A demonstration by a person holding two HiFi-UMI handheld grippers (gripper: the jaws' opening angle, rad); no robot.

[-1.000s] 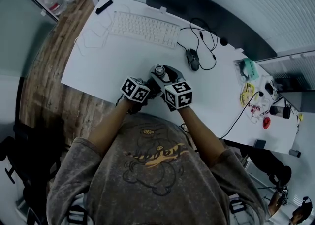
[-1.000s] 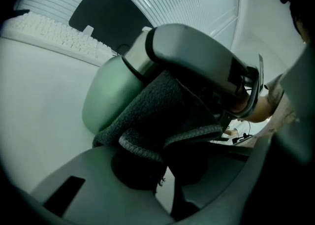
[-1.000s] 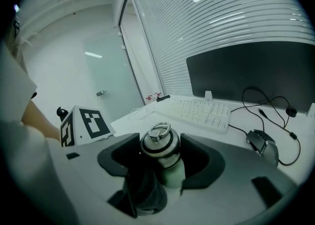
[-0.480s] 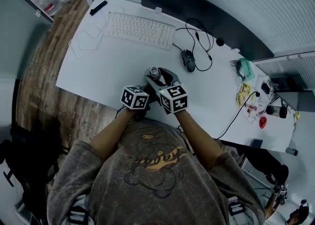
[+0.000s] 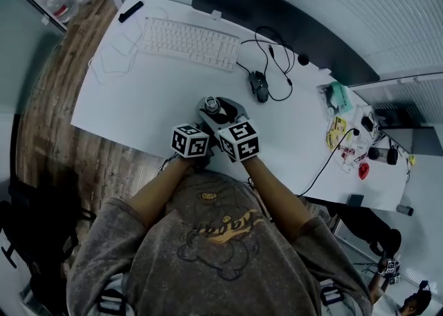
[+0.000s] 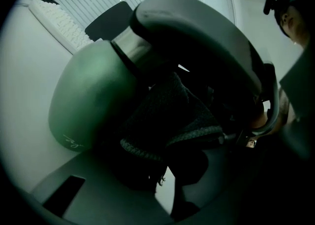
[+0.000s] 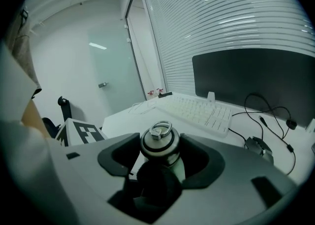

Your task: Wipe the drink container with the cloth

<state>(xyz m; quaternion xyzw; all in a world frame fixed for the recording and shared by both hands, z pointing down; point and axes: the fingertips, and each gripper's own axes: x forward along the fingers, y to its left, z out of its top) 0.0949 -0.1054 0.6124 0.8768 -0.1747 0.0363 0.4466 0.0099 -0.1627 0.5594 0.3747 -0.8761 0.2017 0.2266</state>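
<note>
A green drink container (image 5: pixel 210 106) with a steel cap stands upright on the white desk (image 5: pixel 138 93). My right gripper (image 5: pixel 220 117) is shut on it just below the cap (image 7: pixel 160 139), one jaw on each side. My left gripper (image 5: pixel 202 124) comes in low from the left, shut on a dark cloth (image 6: pixel 172 115). The cloth lies against the container's green side (image 6: pixel 91 91), under the right gripper's arching jaw. In the right gripper view the cloth (image 7: pixel 156 185) shows as a dark lump at the container's foot.
A white keyboard (image 5: pixel 187 43) and a dark monitor (image 5: pixel 277 24) lie beyond the container. A black mouse (image 5: pixel 258 85) with looping cables sits to its right. Small clutter (image 5: pixel 342 97) crowds the desk's far right. The desk's near edge runs just behind both grippers.
The left gripper with the cloth has shifted closer to the right gripper, along the container's side. The right gripper and the container have kept still.
</note>
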